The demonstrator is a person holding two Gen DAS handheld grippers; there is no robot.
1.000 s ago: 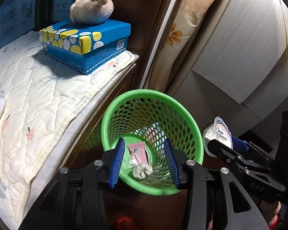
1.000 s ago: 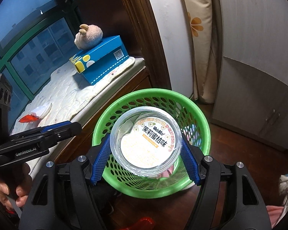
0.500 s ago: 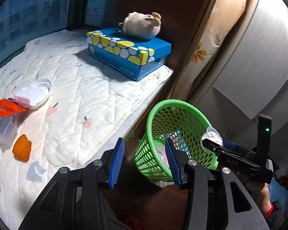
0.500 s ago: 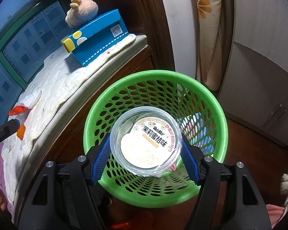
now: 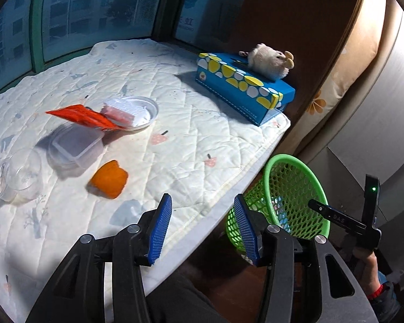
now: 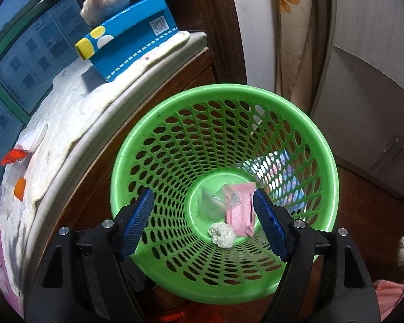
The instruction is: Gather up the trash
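Note:
My left gripper hangs over the front edge of the white quilted mat, its jaws opening with nothing between them. On the mat lie an orange peel, a red wrapper, a white plate bearing a pink block, a clear lidded box and a clear cup. My right gripper is above the green basket, jaws opening and empty. At the basket's bottom lie a pink wrapper, a crumpled tissue and clear plastic.
A blue spotted box with a plush toy on it stands at the mat's far right corner. Windows run behind the mat. The basket stands on dark floor beside the wooden ledge, near a flowered curtain and grey cabinet doors.
The left gripper swung away from the basket to the mat. The right gripper sank toward the basket, its jaws spread, and the lidded cup it held is gone from them.

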